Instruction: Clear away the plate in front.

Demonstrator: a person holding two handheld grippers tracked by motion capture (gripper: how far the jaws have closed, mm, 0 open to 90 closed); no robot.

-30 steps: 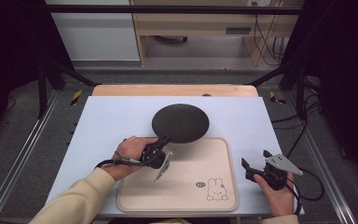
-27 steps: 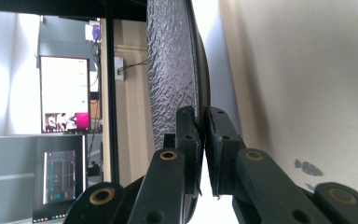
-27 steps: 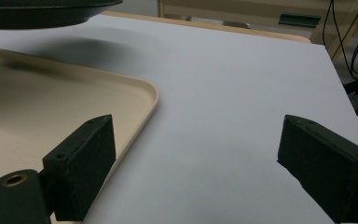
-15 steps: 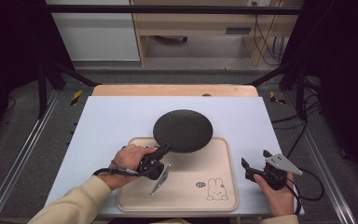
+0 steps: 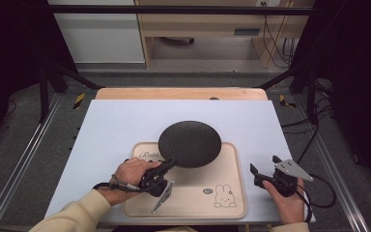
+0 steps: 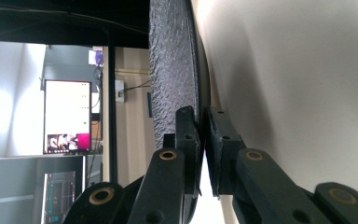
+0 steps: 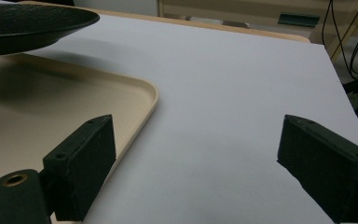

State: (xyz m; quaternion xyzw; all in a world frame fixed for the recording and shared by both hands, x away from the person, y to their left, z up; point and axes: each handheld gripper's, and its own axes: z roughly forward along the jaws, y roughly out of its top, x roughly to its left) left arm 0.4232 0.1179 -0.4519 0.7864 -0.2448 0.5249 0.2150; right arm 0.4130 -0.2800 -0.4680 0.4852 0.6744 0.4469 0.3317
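Observation:
A round black textured plate (image 5: 190, 143) hangs over the far part of a beige tray (image 5: 232, 193) that has a rabbit drawing. My left gripper (image 5: 166, 165) is shut on the plate's near-left rim; in the left gripper view the two pads (image 6: 186, 135) pinch the plate's (image 6: 168, 70) edge, seen edge-on. The plate (image 7: 28, 25) floats above the tray (image 7: 135, 100) in the right gripper view, casting a shadow on it. My right gripper (image 5: 263, 175) rests on the white tabletop to the right of the tray, jaws wide apart with nothing between them (image 7: 196, 172).
The white tabletop (image 5: 125, 125) sits on a wooden board whose far edge (image 5: 178, 93) shows. Metal frame rails (image 5: 24, 159) run along both sides. Cables (image 5: 319, 193) trail off the table's right side.
My left gripper has carried the black plate toward the near side and slightly right, so it now hangs over the tray's far part. The right gripper has stayed where it was.

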